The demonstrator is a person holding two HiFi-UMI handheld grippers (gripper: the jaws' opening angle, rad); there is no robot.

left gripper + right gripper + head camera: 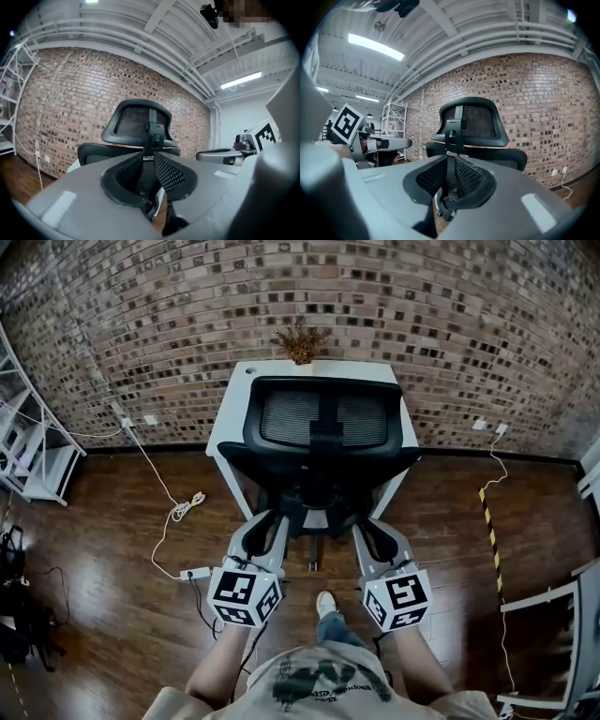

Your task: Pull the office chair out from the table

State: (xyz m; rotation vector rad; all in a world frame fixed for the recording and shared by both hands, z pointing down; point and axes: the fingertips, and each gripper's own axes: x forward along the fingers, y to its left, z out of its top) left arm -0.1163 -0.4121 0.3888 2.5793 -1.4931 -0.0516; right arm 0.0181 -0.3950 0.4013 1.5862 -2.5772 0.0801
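Left gripper (266, 532) just behind office chair (323, 418)

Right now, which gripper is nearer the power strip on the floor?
Left. The left gripper is on the power strip's side of the office chair; the right gripper is on the opposite side.

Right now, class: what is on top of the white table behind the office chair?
A dried brown plant stands at the table's far edge, by the brick wall. The office chair's backrest covers most of the tabletop.

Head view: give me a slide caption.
Office chair stands at the white table; left gripper and right gripper point at it, neither touching.
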